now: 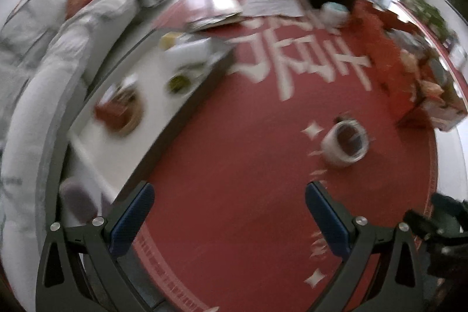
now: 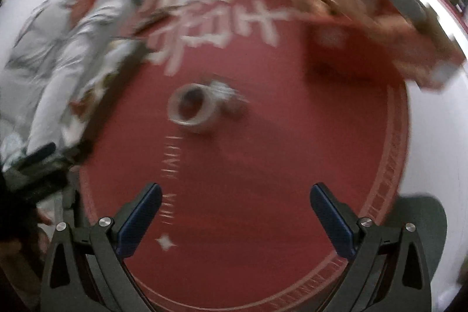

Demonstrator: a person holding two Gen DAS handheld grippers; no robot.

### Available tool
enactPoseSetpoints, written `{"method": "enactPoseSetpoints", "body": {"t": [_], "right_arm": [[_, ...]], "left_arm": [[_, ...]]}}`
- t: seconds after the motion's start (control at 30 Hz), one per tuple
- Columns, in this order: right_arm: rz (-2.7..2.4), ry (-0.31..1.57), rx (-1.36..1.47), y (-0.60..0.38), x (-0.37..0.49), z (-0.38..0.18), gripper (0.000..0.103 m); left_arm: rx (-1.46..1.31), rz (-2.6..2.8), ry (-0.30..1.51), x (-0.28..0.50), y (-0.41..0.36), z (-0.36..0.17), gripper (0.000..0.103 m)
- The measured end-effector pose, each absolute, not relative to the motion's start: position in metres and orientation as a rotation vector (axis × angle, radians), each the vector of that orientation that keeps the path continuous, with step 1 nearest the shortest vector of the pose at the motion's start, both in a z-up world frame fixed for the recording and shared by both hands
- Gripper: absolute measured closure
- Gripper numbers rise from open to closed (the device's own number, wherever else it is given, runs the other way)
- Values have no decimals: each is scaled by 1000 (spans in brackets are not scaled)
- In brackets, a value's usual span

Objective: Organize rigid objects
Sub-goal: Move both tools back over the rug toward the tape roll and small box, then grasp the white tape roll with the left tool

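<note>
Tape roll (image 1: 346, 144) lies on red rug (image 1: 234, 165) beside cardboard box (image 1: 433, 104); both grippers gape empty.

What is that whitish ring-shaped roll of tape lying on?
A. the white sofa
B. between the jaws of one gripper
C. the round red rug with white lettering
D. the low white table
C: the whitish ring-shaped roll of tape sits on the round red rug with white lettering, ahead of both open grippers, left and right, which hold nothing.
</note>
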State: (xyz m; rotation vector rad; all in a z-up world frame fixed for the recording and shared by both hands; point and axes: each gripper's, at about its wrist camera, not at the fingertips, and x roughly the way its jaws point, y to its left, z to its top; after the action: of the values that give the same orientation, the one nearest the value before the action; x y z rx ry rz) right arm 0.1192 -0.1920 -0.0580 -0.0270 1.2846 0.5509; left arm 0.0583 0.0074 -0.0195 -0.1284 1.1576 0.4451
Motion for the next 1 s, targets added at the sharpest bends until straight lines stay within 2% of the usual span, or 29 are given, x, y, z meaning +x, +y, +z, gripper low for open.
{"method": "enactPoseSetpoints", "body": {"t": [0.33,0.47,0.8,1.0], "right_arm": [[445,1375,-6,-231,126,-80,1],[410,1399,-11,-241,129,-85,1],[423,1406,-106,-214,136,-94,1],[420,1421,-245,-183,141,-113,1]], "left_arm": [[-131,221,1179,137,-51,-57,0],[-50,220,1197,154,-64,-80,0],[-166,457,1235,147,17,-102,0],[-122,465,1213,147,15,-103,0]]}}
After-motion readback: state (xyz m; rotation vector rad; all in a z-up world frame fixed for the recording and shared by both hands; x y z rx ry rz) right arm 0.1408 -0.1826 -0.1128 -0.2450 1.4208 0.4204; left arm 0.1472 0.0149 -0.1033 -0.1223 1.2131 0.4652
